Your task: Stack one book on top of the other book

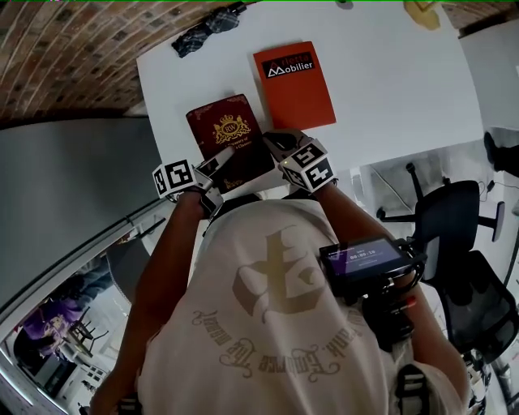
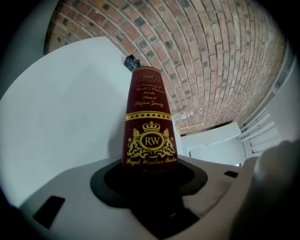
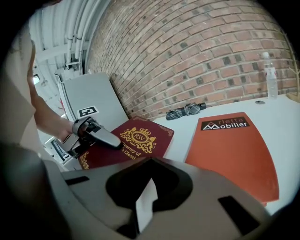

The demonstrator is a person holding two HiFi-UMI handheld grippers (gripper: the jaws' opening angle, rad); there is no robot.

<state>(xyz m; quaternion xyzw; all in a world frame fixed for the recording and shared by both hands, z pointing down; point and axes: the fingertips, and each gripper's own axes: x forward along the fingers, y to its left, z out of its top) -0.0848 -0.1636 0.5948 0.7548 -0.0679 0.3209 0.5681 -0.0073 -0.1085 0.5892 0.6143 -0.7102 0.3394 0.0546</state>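
Note:
A maroon book (image 1: 225, 130) with a gold crest lies near the front edge of the white table (image 1: 381, 89). An orange book (image 1: 293, 81) lies flat just beyond it to the right, apart from it. My left gripper (image 1: 219, 162) is shut on the maroon book's near edge. In the left gripper view the maroon book (image 2: 149, 126) runs out from between the jaws of the left gripper (image 2: 150, 174). My right gripper (image 1: 274, 143) hovers by that book's near right corner and holds nothing. In its own view the right gripper (image 3: 149, 187) has its jaws almost together, with a thin white sliver between them. The maroon book (image 3: 136, 140) and orange book (image 3: 229, 145) lie ahead of it.
A folded dark umbrella (image 1: 207, 31) lies at the table's far left corner. A clear water bottle (image 3: 270, 75) stands at the far right, before a brick wall. A black office chair (image 1: 458, 219) stands right of the table. A yellow object (image 1: 422, 12) sits at the far edge.

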